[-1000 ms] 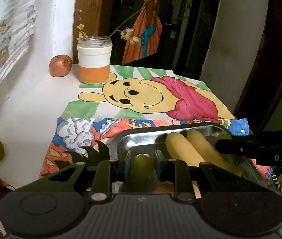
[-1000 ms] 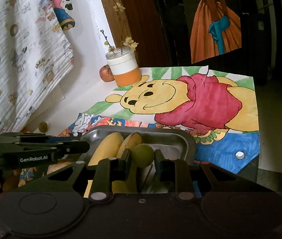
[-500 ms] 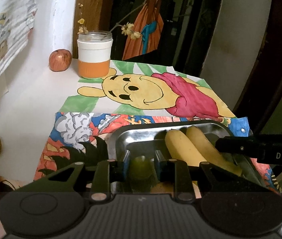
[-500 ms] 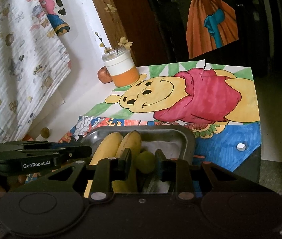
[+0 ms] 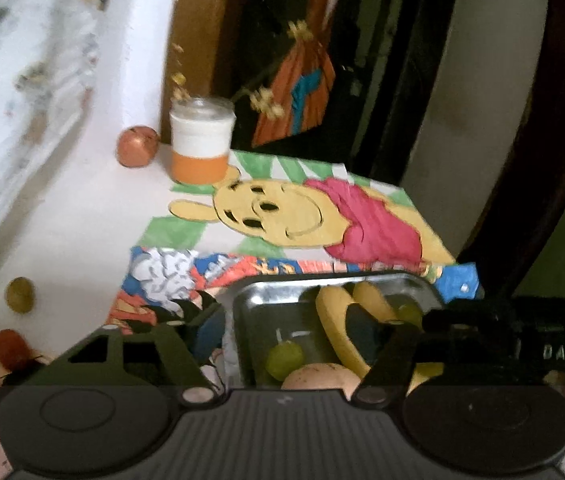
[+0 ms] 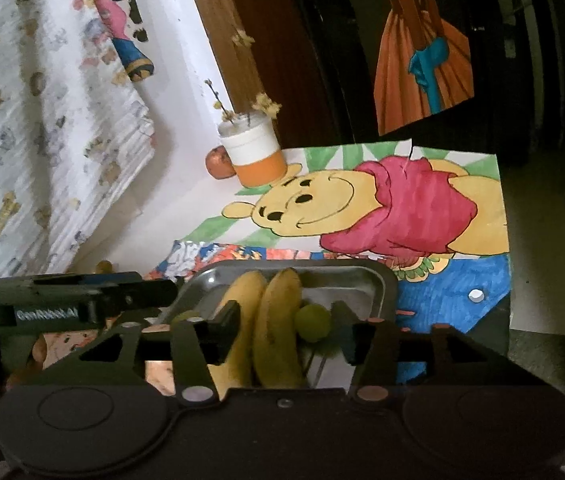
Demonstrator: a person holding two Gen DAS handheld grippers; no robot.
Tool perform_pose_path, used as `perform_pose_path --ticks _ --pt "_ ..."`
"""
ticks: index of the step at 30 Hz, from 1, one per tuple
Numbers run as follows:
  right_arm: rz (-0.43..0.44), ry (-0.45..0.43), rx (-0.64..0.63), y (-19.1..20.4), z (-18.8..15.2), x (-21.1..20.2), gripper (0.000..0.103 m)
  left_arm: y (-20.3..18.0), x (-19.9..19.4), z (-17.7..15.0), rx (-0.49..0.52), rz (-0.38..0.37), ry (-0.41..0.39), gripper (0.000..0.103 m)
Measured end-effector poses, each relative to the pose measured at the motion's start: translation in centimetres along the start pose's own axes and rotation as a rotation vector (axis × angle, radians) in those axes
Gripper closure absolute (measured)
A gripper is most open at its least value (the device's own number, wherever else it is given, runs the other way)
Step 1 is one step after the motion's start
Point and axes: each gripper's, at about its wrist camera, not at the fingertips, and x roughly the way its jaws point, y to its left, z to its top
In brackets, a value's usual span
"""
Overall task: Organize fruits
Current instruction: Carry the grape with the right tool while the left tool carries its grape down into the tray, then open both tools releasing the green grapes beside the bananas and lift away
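Nearest in the left wrist view, the left hand-held gripper (image 5: 294, 344) has its jaws opening, and the green fruit (image 5: 284, 357) between them lies free on the floor of the steel tray (image 5: 266, 292), no pad pressing on it; this looks like a release, the fruit set down where the other produce is gathered. Just nearer than it, a pale rounded fruit (image 5: 322, 376) rests against the tray's near wall. In the right wrist view the right hand-held gripper (image 6: 288, 328) is likewise opening, and a second green fruit (image 6: 312, 323) sits between its fingers, touching the right-hand banana of the pair of bananas (image 6: 266, 320) but clear of both pads, so it too seems let go inside the tray. The bananas lie lengthwise, side by side, pointing toward the far wall, which leaves the tray's right strip for small round things. The tray stands on colourful drawings spread over the white bench (image 5: 82, 220), the comic-style sheet (image 5: 170, 280) under it and the yellow bear drawing (image 6: 362, 204) beyond. Off to the near left, still outside the tray, lie a small olive-coloured fruit (image 5: 20, 295) and a red one (image 5: 9, 346) at the frame's edge; these would seem the next to collect. Farther back stands an orange-and-white jar (image 5: 201, 142) with dry sprigs, and just left of it a reddish apple (image 5: 138, 146) near the wall, also unsorted. A printed cloth (image 6: 42, 140) hangs at the far left.
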Motion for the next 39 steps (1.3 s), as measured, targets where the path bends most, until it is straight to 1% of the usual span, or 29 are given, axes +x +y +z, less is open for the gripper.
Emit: perform_pose_path --ticks 5,6,8,10,12,14,17,19,22,25,31,36,39 --pt "-0.016 -0.031 -0.012 1.5 0.1 -3.4 0.025 0.3 -4.4 0.3 -0.051 0.018 -0.05 0.013" --pt "-0.019 -0.039 -0.015 2.0 0.1 -4.3 0.023 0.3 -5.3 0.3 -0.058 0.023 -0.059 0.011" --pt "-0.019 -0.053 -0.024 3.0 0.0 -6.1 0.016 0.3 -7.5 0.0 -0.071 0.035 -0.083 0.002" --pt "-0.019 -0.062 -0.031 4.0 -0.3 -7.5 0.01 0.3 -9.5 -0.5 -0.085 0.053 -0.097 0.0" --pt "-0.015 -0.067 -0.032 5.1 -0.7 -8.9 0.005 0.0 -11.2 -1.0 -0.081 0.072 -0.076 0.0" --pt "0.002 -0.068 -0.031 6.3 -1.2 -10.2 0.001 -0.2 -13.1 -1.8 -0.072 0.075 -0.077 0.0" --pt "0.002 -0.061 -0.061 8.4 -2.3 -11.8 0.001 -0.3 -16.0 -3.3 -0.062 0.077 -0.096 0.0" --pt "-0.01 -0.052 -0.083 9.7 -3.2 -12.8 0.001 0.1 -17.8 -4.4 -0.074 0.094 -0.105 0.0" --pt "-0.01 -0.042 -0.104 11.2 -4.8 -14.0 0.001 0.8 -19.8 -5.9 -0.091 0.107 -0.11 0.0" --pt "-0.03 -0.024 -0.112 12.6 -6.5 -15.0 0.001 1.6 -21.4 -7.7 -0.104 0.132 -0.11 0.0" --pt "-0.057 -0.016 -0.143 14.8 -9.4 -16.4 0.001 2.8 -23.2 -11.0 -0.131 0.171 -0.104 0.0" --pt "-0.101 0.014 -0.141 16.4 -12.5 -16.4 0.001 3.6 -23.9 -13.9 -0.15 0.2 -0.055 0.0" --pt "-0.103 0.044 -0.096 16.8 -14.1 -16.1 0.001 4.2 -24.3 -15.4 -0.15 0.208 -0.023 0.0"
